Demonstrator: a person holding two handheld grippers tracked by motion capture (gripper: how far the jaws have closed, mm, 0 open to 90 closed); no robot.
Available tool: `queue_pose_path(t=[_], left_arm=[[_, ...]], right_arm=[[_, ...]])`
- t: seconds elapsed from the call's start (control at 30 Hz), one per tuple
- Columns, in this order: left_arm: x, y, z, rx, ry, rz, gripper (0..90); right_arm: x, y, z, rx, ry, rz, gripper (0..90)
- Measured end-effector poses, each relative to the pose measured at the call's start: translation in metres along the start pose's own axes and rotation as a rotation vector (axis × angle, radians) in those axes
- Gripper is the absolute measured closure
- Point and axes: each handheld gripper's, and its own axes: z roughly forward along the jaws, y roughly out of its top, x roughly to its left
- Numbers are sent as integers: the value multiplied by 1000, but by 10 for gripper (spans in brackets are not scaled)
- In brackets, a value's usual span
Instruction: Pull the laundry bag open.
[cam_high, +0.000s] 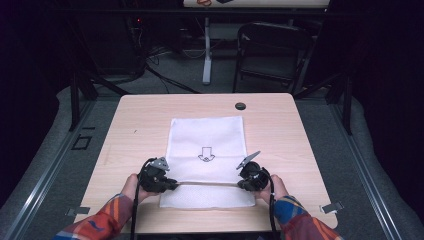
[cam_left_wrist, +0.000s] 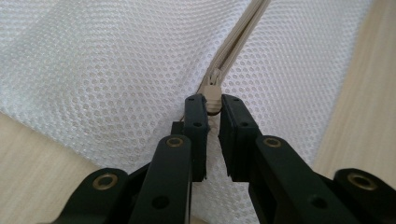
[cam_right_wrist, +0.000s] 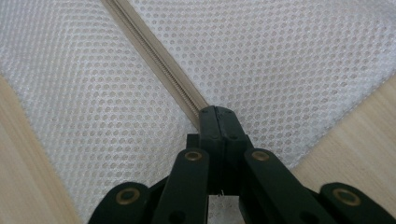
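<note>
A white mesh bag (cam_high: 207, 160) lies flat on the wooden surface (cam_high: 140, 120), about midway between its left and right edges and reaching close to its near edge. A beige zipper (cam_high: 207, 184) runs across the bag near that near end, parallel to the near edge of the surface, and a black arrow mark (cam_high: 205, 154) is printed on the mesh farther in. The left tongs (cam_high: 172, 185) sit at the left end of the zipper line; in the left gripper view their jaws are nearly together and pinch the beige zipper pull (cam_left_wrist: 212, 99) between the tips. The right tongs (cam_high: 241, 185) sit at the right end of the same line; in the right gripper view they (cam_right_wrist: 217, 112) are fully closed, tips pressed together on the end of the zipper tape (cam_right_wrist: 159, 60) and the mesh there. A small black round cap (cam_high: 241, 105) sits near the far edge of the surface, well apart from the bag.
</note>
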Motion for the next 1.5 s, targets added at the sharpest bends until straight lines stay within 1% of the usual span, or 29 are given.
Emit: queue_pose_path(t=[0.07, 0.1, 0.17, 0.2, 0.23, 0.27, 0.3, 0.33, 0.37, 0.47, 0.57, 0.63, 0.7, 0.77, 0.9, 1.03, 1.07, 1.1, 1.13, 1.17, 1.2, 1.23, 1.3, 1.33, 1.37, 1.4, 1.43, 1.47, 1.5], left_arm=[[0, -2, -1, -3, -5, 1, 813], [0, -2, -1, -2, -22, 1, 813], [-1, -3, -2, 5, -1, 11, 813], [0, -4, -3, 4, 1, -2, 813], [1, -5, -4, 4, 8, 6, 813], [2, -6, -5, -3, 3, -3, 813], [4, -8, -6, -12, -21, -15, 813], [4, -8, -6, -15, -24, -17, 813], [2, -8, -6, -8, -14, -6, 813], [2, -7, -6, -8, -17, -10, 812], [1, -6, -6, -1, -5, 1, 812], [1, -6, -6, -7, -5, 2, 812], [0, -6, -6, -3, -2, 12, 812], [0, -7, -6, 2, -4, 11, 813], [2, -8, -7, -13, -15, 4, 813], [1, -9, -8, -9, -8, 9, 813], [2, -10, -10, -23, -10, 2, 813], [2, -11, -11, -23, -17, -1, 814], [2, -11, -12, -16, -3, 5, 814], [3, -13, -12, -27, -18, -9, 813], [3, -13, -12, -26, -20, -8, 813], [2, -12, -12, -16, -5, 4, 814], [4, -13, -13, -24, -19, -3, 813], [4, -15, -13, -17, 1, -5, 813], [5, -16, -14, -21, -14, -5, 813], [6, -17, -15, -24, -8, -14, 813], [6, -18, -16, -25, -15, -13, 813], [5, -18, -16, -17, -2, 0, 813], [5, -19, -18, -24, 9, -6, 813]], right_arm=[[0, 0, 0, 4, -1, -10, 900], [1, 0, 0, 0, -3, -9, 900], [0, 0, 0, 0, -2, -7, 900], [0, 0, 0, 3, 0, -9, 900], [0, 0, 0, 5, 0, -12, 900], [0, 0, 0, 5, 1, -12, 900], [0, 0, 0, -7, 6, 0, 900], [-1, 0, 0, 2, -3, -3, 900], [0, 0, 0, -6, 4, 1, 900], [0, 1, -1, 11, -4, -10, 900], [1, 1, 0, 14, -15, -12, 900], [1, 1, -1, 19, -17, -16, 900], [1, 1, 0, 14, -15, -13, 900], [1, 1, 0, 12, -12, -13, 900], [1, 1, 0, 15, -14, -15, 900], [1, 1, 0, 8, -11, -11, 900], [0, 0, 0, 9, -9, -8, 900], [1, 0, 0, 8, -10, -8, 900], [1, 1, 0, 8, -11, -10, 900], [1, 1, 0, 9, -10, -10, 900], [0, 0, 0, 8, -9, -8, 900], [1, 1, 0, 9, -10, -8, 900], [0, 1, 0, 9, -9, -9, 900], [0, 0, 0, 7, -8, -7, 900], [0, 0, -1, 11, -5, -12, 900], [0, 0, 0, 7, -5, -7, 900], [0, 0, 0, 6, 2, -3, 900], [-1, 0, -1, 12, -2, -9, 900], [-1, 0, -1, 12, -2, -8, 900]])
